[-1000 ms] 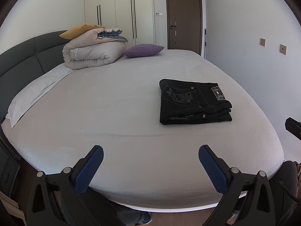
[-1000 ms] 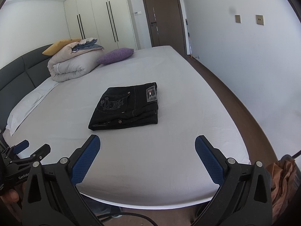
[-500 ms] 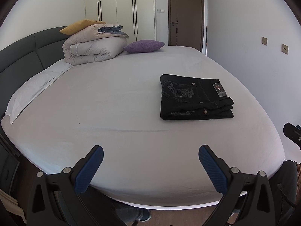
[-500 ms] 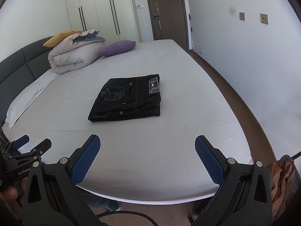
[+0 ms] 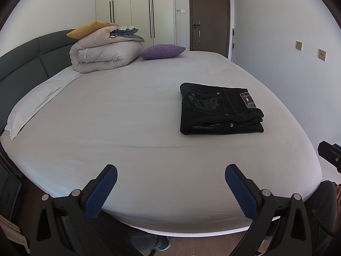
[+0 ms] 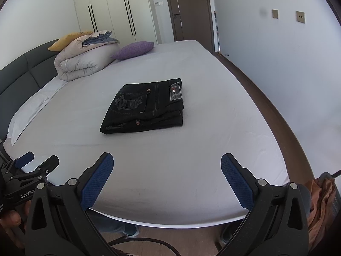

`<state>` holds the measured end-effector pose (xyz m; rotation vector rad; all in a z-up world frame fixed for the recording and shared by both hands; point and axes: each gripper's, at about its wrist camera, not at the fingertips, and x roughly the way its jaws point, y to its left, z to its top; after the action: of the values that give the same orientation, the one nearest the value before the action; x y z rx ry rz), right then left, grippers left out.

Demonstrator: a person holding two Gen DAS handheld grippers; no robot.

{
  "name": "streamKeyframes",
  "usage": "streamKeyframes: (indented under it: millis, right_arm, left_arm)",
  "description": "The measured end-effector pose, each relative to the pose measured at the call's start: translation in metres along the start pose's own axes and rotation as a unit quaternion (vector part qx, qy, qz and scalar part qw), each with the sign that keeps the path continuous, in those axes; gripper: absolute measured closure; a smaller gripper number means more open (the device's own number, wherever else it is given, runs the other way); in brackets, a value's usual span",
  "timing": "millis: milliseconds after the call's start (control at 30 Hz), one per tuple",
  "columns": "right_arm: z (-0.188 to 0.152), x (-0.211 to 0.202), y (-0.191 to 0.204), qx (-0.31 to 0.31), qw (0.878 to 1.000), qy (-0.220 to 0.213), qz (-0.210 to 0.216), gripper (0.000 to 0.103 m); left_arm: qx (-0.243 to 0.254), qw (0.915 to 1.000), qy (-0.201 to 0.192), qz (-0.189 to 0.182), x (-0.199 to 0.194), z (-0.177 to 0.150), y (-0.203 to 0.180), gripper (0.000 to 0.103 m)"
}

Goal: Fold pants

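Both tongs, left (image 5: 171,171) and right (image 6: 167,161), have drifted slightly while gaping wide and empty, so we should simply withdraw, leaving the folded black jeans (image 6: 145,106) undisturbed mid-bed (image 6: 213,128).

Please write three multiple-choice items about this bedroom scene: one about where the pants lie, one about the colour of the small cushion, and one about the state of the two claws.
1. Where do the pants lie?
A. on the bed sheet, apart from the duvet
B. on top of the rolled duvet
C. on the floor

2. What colour is the cushion beside the duvet?
A. green
B. purple
C. red

3. How are the claws?
A. both open, holding nothing
B. both shut on the pants
C. one shut on the cushion

Answers: 1 A, the folded black pants rest on the bed, far from the duvet. 2 B, the cushion is purple. 3 A, the left claw and right claw show wide gaps and grip nothing.
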<state>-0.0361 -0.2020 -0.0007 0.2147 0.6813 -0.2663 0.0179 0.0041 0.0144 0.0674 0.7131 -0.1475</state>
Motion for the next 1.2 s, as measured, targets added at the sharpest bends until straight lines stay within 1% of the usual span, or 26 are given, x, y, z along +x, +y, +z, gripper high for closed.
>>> streamKeyframes:
  millis: [567, 1200]
  right_arm:
    - [-0.0059, 0.0031, 0.0081, 0.001, 1.0, 0.003, 0.002, 0.0]
    - [-0.006, 0.0026, 0.0076, 0.002, 1.0, 0.003, 0.002, 0.0]
  left_arm:
    - [0.002, 1.0, 0.002, -0.003, 0.0032, -0.0022, -0.0027, 0.0]
    - [0.002, 1.0, 0.003, -0.003, 0.0047, -0.0034, -0.0057, 0.0]
